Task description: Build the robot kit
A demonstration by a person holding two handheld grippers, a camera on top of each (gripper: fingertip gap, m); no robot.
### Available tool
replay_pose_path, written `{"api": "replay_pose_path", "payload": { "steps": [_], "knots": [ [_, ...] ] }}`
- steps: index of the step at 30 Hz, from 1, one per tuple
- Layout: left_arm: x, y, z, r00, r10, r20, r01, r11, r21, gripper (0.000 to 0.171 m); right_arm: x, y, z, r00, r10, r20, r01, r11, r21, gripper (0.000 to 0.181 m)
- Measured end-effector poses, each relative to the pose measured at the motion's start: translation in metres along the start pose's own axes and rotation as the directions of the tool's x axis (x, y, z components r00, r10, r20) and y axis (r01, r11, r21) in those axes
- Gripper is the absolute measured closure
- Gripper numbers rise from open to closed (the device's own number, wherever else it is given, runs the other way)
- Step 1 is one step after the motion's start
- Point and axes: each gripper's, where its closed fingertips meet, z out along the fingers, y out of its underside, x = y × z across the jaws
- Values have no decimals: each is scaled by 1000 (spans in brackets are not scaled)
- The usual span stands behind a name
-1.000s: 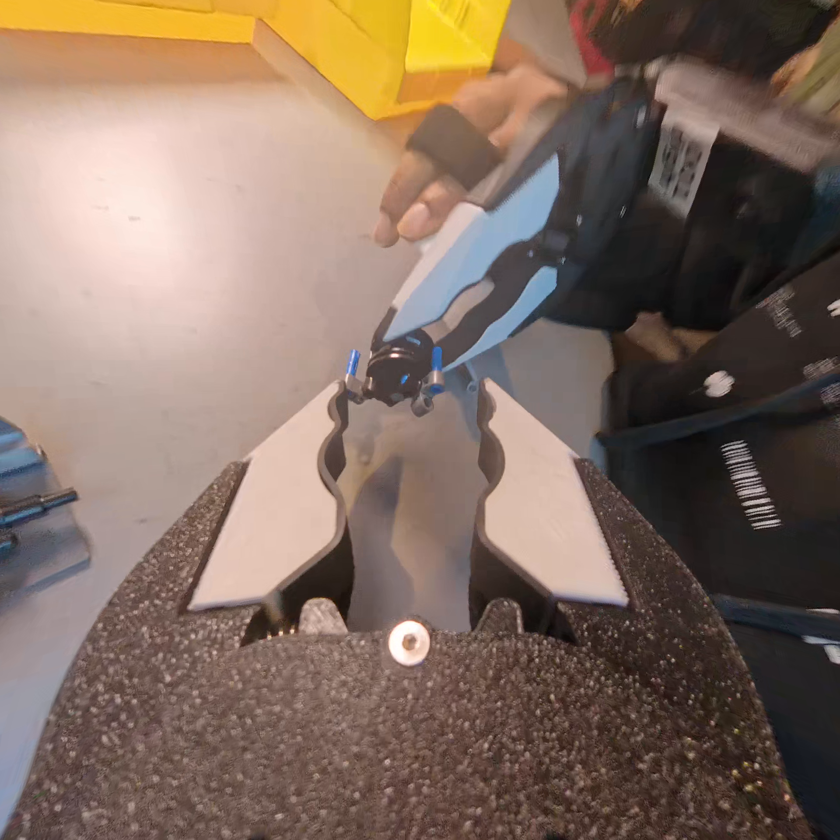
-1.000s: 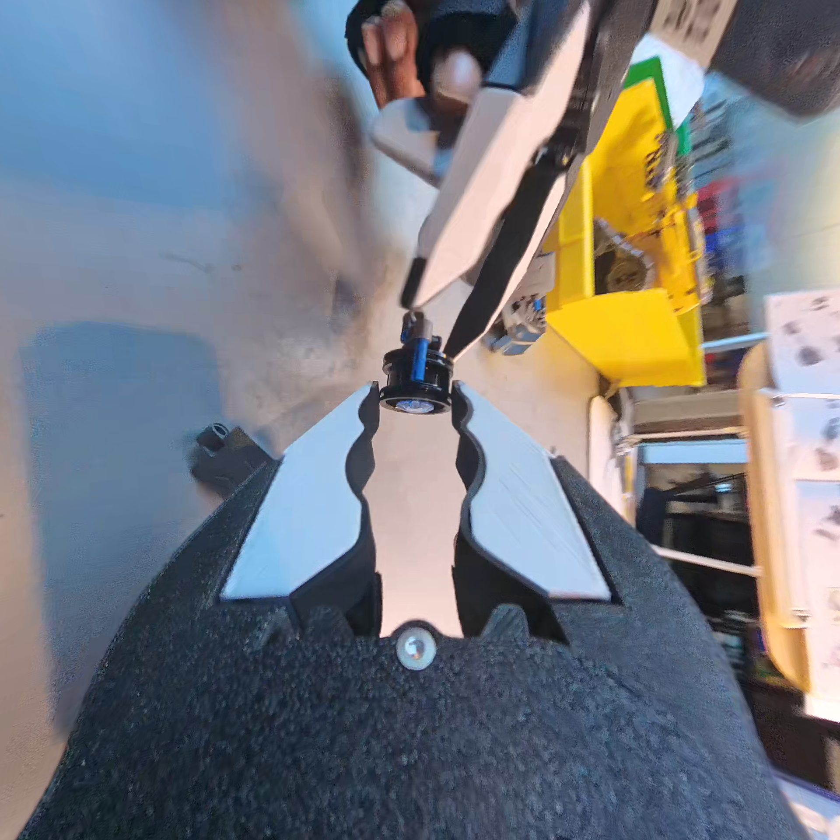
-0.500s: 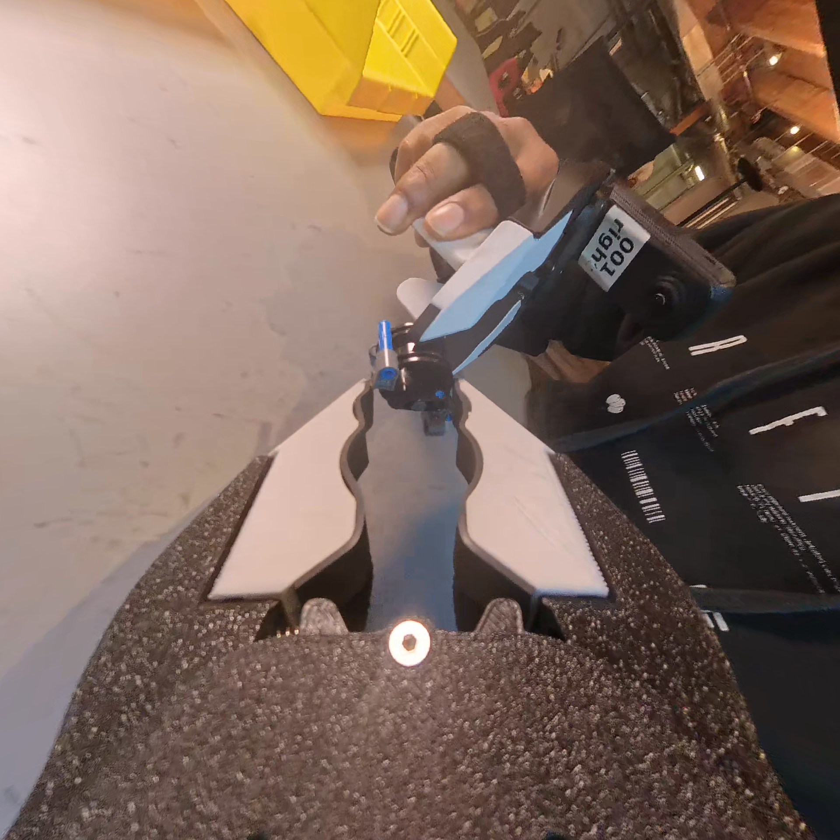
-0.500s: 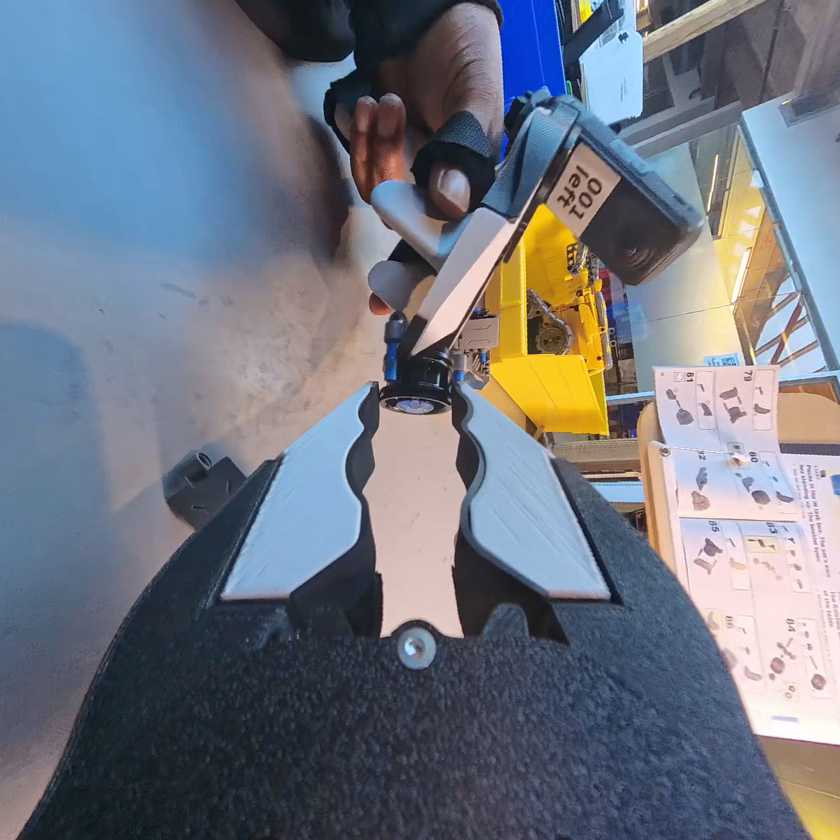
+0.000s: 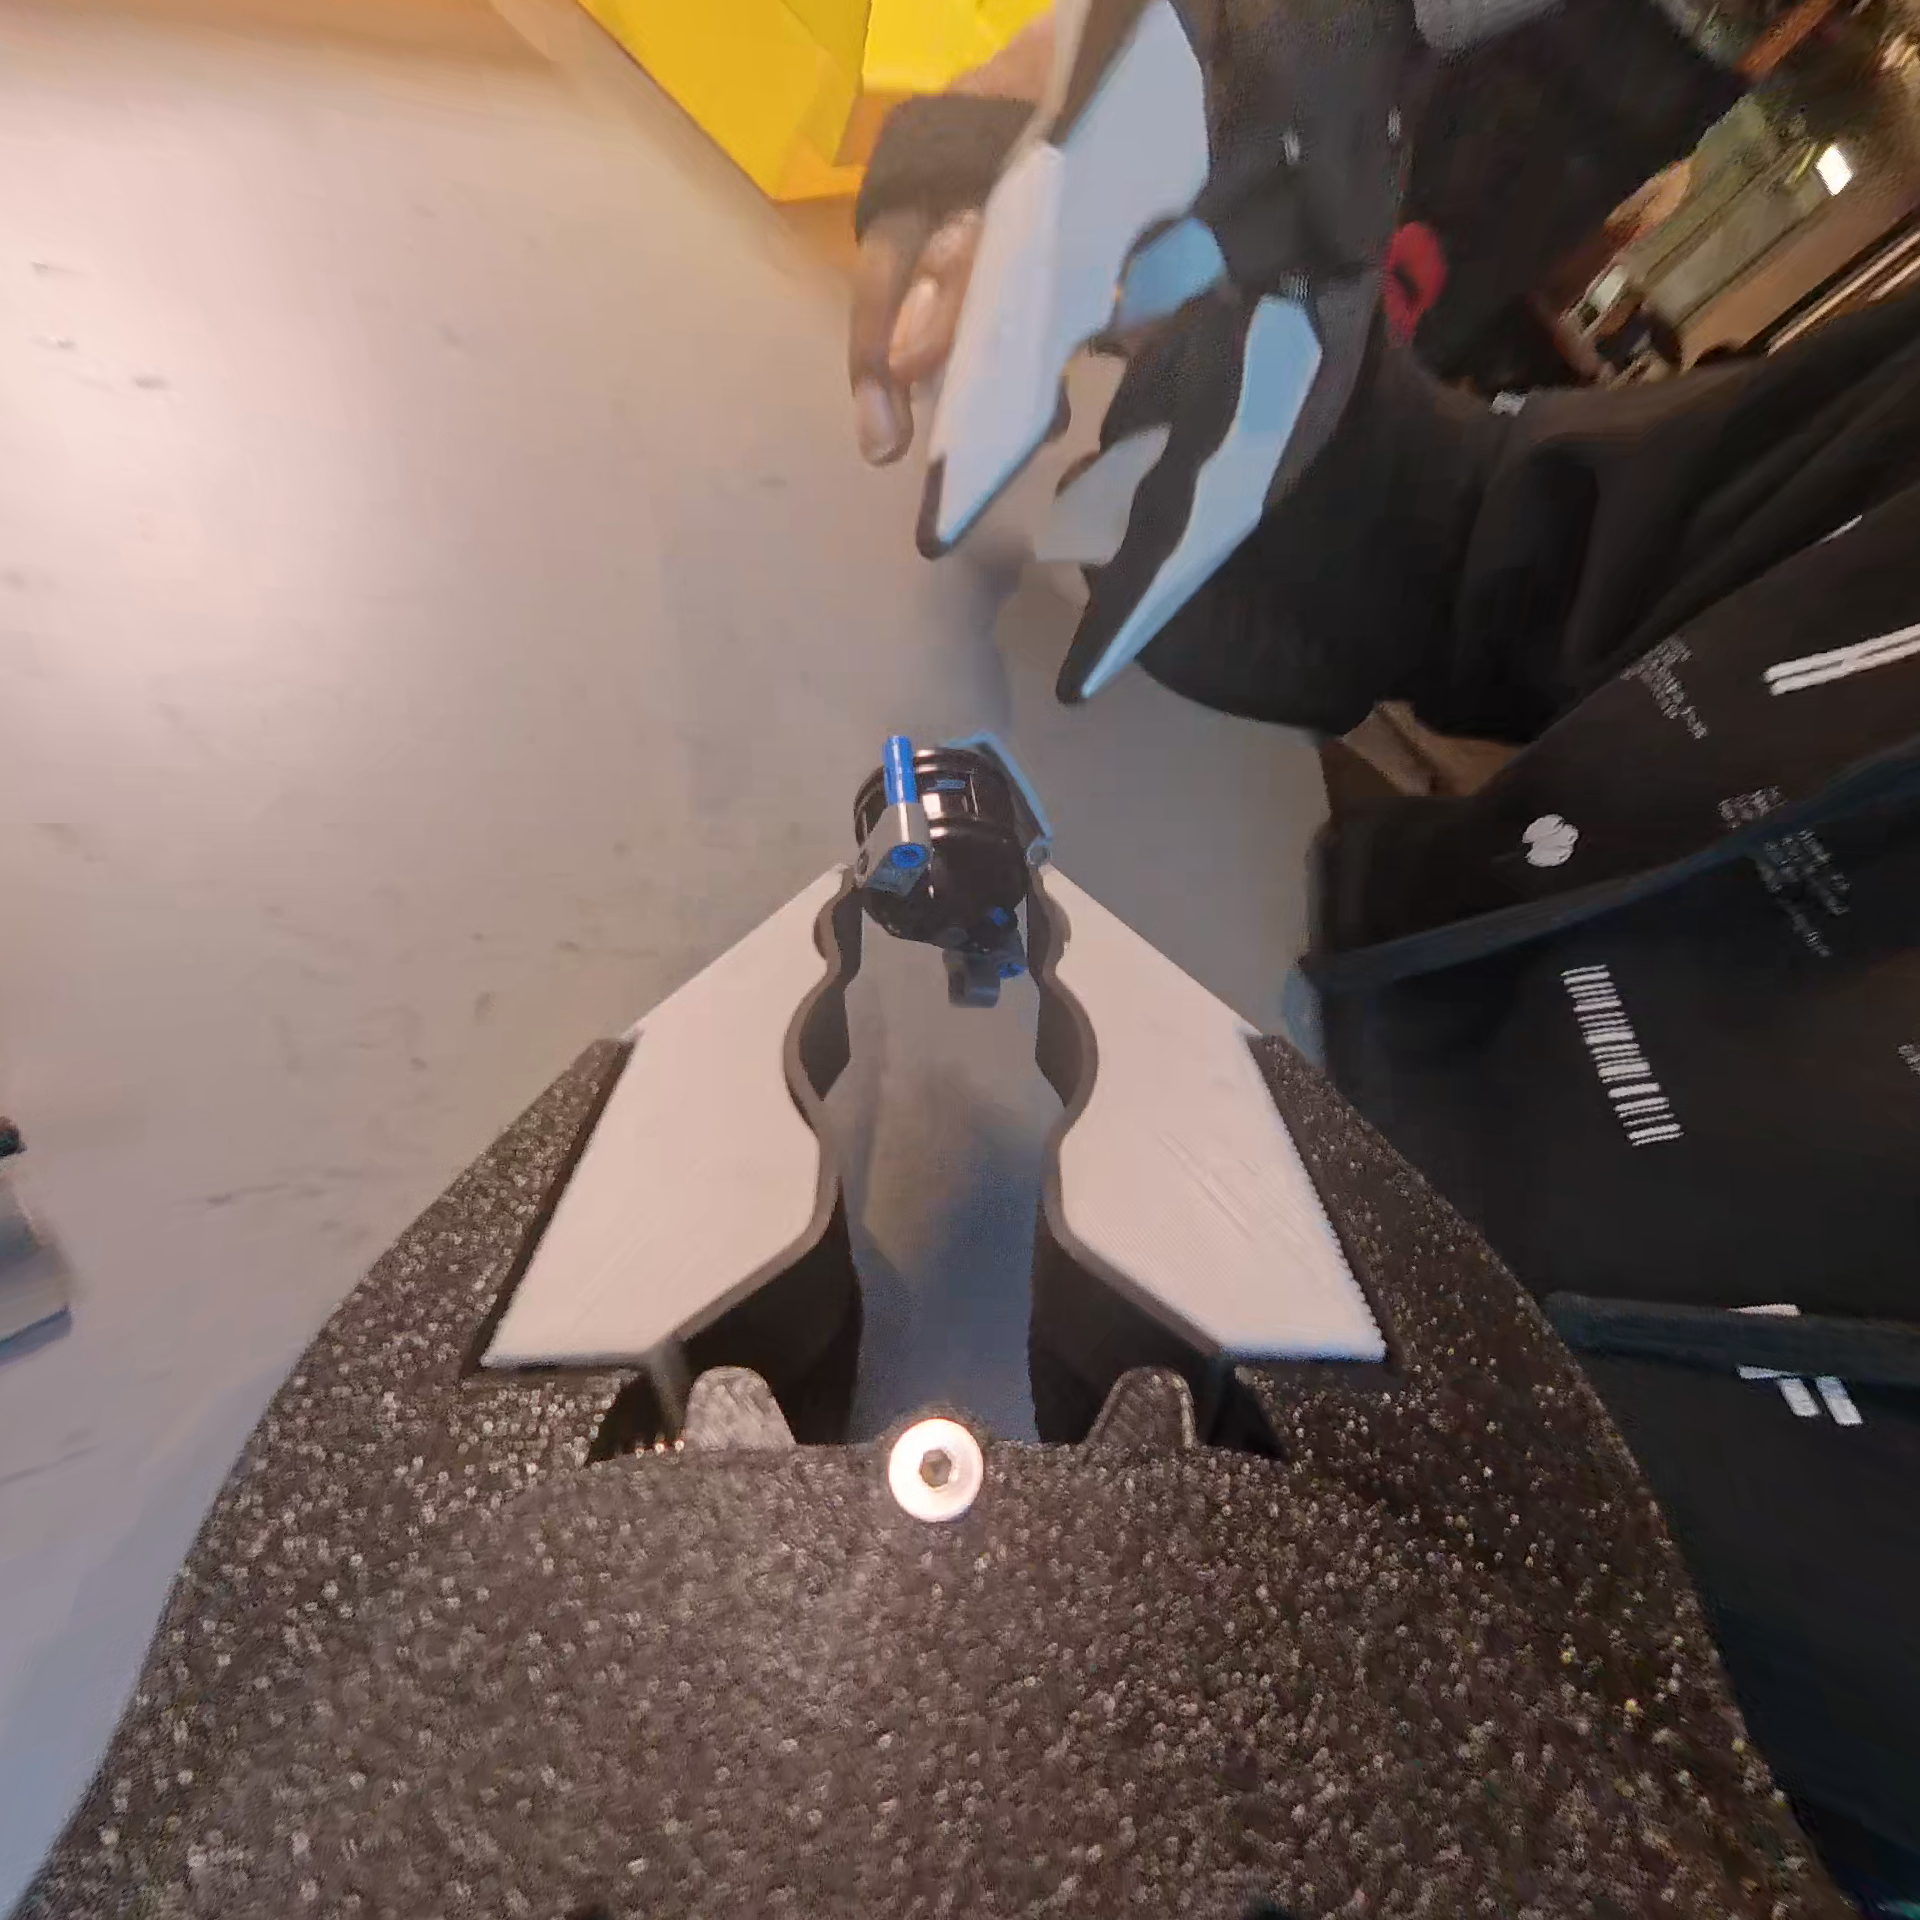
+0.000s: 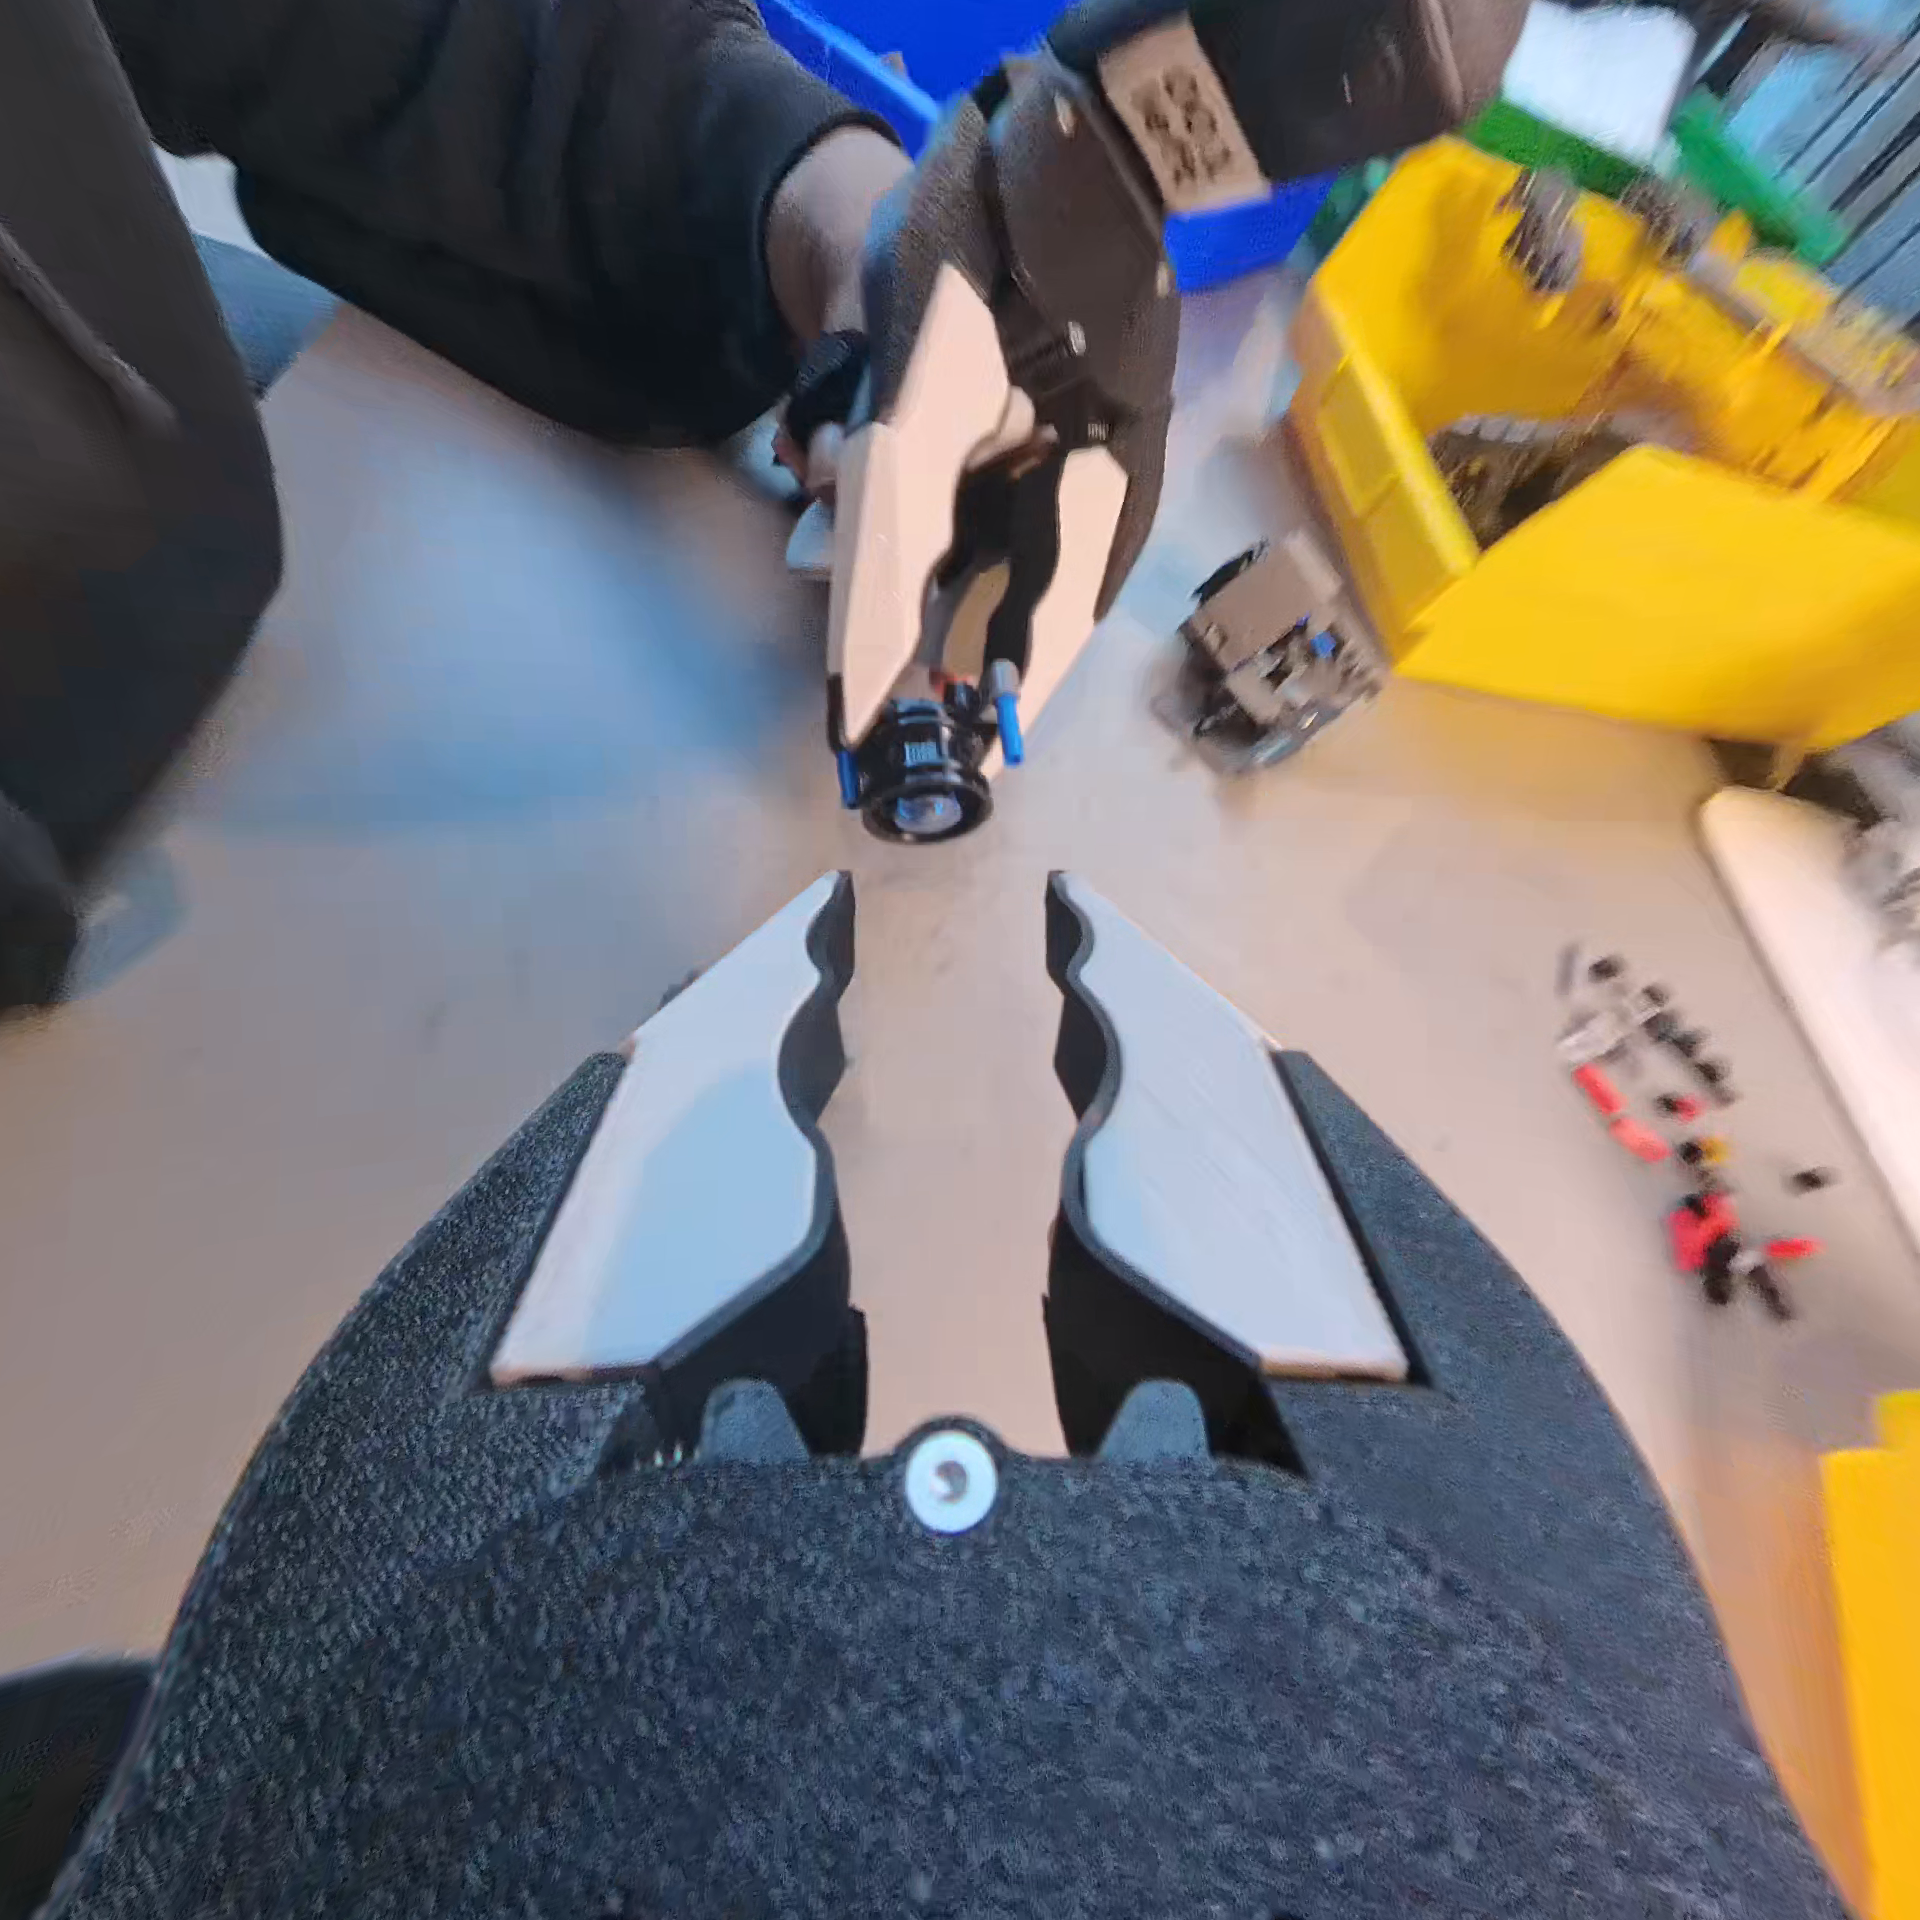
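1. Since half a second earlier our right gripper [image 6: 948,875] had let go of the small black wheel-like part [image 5: 940,868] and drawn back; its jaws stood apart with nothing between them, and in the left wrist view it hung blurred, above and to the right of the part.
2. Our left gripper [image 5: 943,883] alone was clamped on the part at the very fingertips, holding it clear above the pale tabletop [image 5: 416,623].
3. We judged the hold risky: only the tips pinched a round, smooth-looking plastic body, so it could twist or slip out and drop to the table.
4. Blue pins [image 5: 896,774] and a grey connector stuck out from the part's sides, and a knock against our right gripper, still near, might dislodge them.
5. The gripper fingers were flat grey plates with wavy black inner edges, set in grainy black bodies.
6. Further right, in the right wrist view, sat a grey brick assembly [image 6: 1273,649], a glossy yellow bin [image 6: 1662,623] and scattered small red and black pieces [image 6: 1683,1143].
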Motion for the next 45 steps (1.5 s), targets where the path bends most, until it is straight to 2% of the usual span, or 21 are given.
{"api": "replay_pose_path", "payload": {
  "steps": [3,9,11,16,18,24,28,33,37,40,42,45],
  "knots": [
    [1,11,10,994,97,48,-92,992,-88,141,-7,9,-2,989,122,85,-121,992,-18,144],
    [2,19,23,971,229,69,-214,960,-180,141,-28,13,30,984,95,151,-81,992,-95,145],
    [0,25,25,963,256,84,-232,947,-223,141,-29,16,35,984,82,157,-63,991,-120,159],
    [-3,32,22,953,281,109,-243,930,-274,139,-29,14,38,983,103,154,-81,986,-146,160],
    [-4,32,19,948,293,121,-251,927,-277,131,-27,14,39,984,110,143,-89,985,-150,160],
    [-5,21,15,933,321,164,-279,931,-233,130,-24,13,40,983,130,131,-112,984,-138,153],
    [-6,22,16,927,333,171,-289,927,-239,131,-15,11,22,979,167,120,-153,982,-114,148],
    [-9,20,14,924,334,185,-288,929,-234,130,-27,30,-4,958,217,188,-179,963,-199,138],
    [-10,15,9,932,309,190,-269,941,-207,129,-40,44,1,949,217,228,-151,950,-274,130],
    [-13,14,6,929,307,207,-266,942,-203,128,-44,50,9,949,212,235,-134,942,-308,130],
    [-13,13,3,930,302,211,-263,945,-193,127,-44,49,10,950,208,232,-129,941,-313,141],
    [-14,10,0,930,296,217,-260,949,-179,126,-46,48,10,951,201,234,-123,943,-308,145]
  ]
}}
